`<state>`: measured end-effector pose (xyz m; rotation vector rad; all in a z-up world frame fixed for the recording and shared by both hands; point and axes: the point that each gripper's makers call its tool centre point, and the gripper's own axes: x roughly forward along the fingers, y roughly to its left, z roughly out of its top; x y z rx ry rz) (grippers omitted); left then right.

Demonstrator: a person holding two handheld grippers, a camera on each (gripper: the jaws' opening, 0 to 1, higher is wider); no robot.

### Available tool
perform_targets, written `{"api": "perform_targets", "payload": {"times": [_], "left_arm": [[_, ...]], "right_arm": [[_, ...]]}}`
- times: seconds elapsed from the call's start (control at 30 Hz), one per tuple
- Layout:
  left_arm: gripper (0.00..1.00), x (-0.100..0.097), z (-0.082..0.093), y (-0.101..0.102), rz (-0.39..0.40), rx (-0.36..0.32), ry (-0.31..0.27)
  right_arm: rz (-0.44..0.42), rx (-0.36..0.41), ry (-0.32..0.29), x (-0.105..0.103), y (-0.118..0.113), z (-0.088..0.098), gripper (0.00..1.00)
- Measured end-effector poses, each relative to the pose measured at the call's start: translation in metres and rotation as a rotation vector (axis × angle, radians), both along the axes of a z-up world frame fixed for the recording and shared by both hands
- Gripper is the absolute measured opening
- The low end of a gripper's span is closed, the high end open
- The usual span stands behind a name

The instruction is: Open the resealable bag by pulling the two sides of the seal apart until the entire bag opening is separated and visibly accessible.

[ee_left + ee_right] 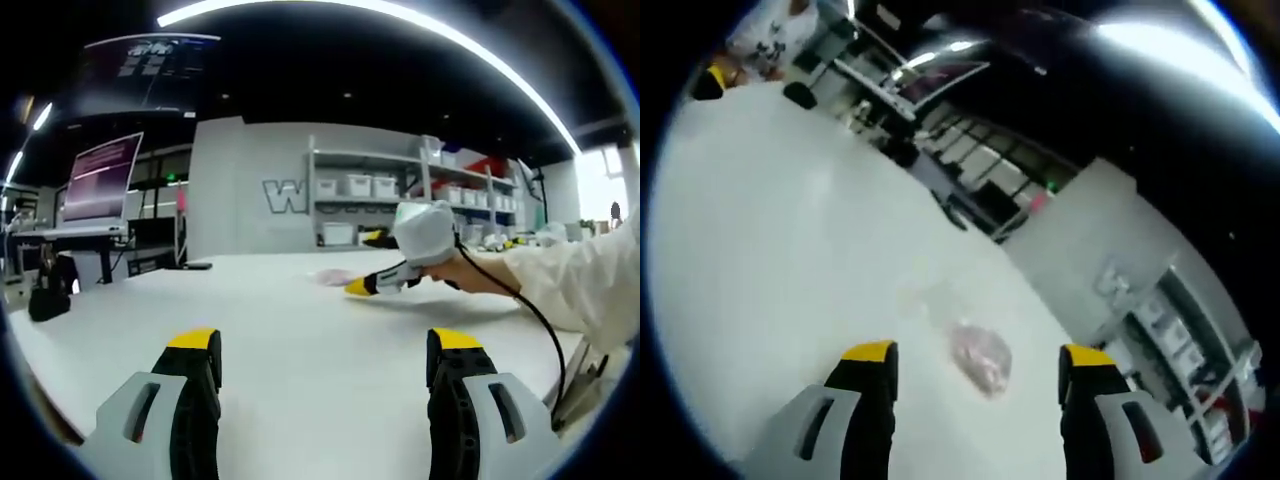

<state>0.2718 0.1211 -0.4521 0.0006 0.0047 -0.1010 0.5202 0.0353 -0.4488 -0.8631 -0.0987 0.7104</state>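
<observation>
A: White table [300, 330] runs wide under both views, with a lab room behind it. How do the grippers stand?

B: Left gripper [328, 350] sits low over the table, jaws spread wide apart, bare table between the yellow tips, nothing held. In the right gripper view, the right gripper [980, 355] also has its jaws wide apart, nothing between them but the table and the bag beyond.

A: Where is the bag?

B: Bag [980, 358] lies flat on the table just ahead of the right gripper, between the lines of its two jaws, apart from both. It is clear, with something pinkish inside; the seal is too blurred to read. In the left gripper view it is a pale pink patch [333, 277] on the far part of the table.

A: Does the other gripper show there?

B: Yes, the right gripper [362, 287] comes in from the right, held by a hand [465, 272] in a white sleeve [580, 275], a black cable [535, 320] trailing from it. Its yellow tip is just beside the bag; whether it touches I cannot tell.

A: And further out?

B: Grey wall [240, 200] with shelves [400, 190] of white bins, a monitor [100, 180] on a desk at the left, and a bright ceiling light strip [400, 15]
</observation>
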Motion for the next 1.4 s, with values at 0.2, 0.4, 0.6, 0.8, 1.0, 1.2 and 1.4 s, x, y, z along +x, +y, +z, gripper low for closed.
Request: {"api": "perform_targets", "payload": {"times": [0.2,0.4,0.6,0.8,1.0,1.2,1.4], "left_arm": [[0.84,0.001,-0.003,0.002,-0.003,-0.003,0.004],[0.84,0.001,-0.004,0.002,-0.003,-0.005,0.004],[0.84,0.001,-0.002,0.003,0.000,-0.004,-0.001],[0.84,0.001,-0.001,0.004,0.001,-0.004,-0.006],[0.84,0.001,0.000,0.004,-0.001,-0.005,-0.009],[0.84,0.001,-0.002,0.008,0.005,-0.010,-0.007],[0.84,0.001,-0.001,0.010,0.008,-0.012,-0.013]], "right_arm": [[-0.002,-0.030,-0.027,0.005,0.004,-0.002,0.63],[-0.019,-0.083,-0.085,0.012,0.003,-0.002,0.63],[-0.036,-0.126,-0.137,0.019,0.003,-0.001,0.63],[-0.027,-0.171,-0.190,0.022,0.009,0.001,0.62],[-0.007,-0.195,-0.202,0.021,0.016,0.001,0.62],[0.006,-0.222,-0.216,0.024,0.020,0.001,0.61],[0.024,-0.258,-0.250,0.025,0.027,0.002,0.61]]}}
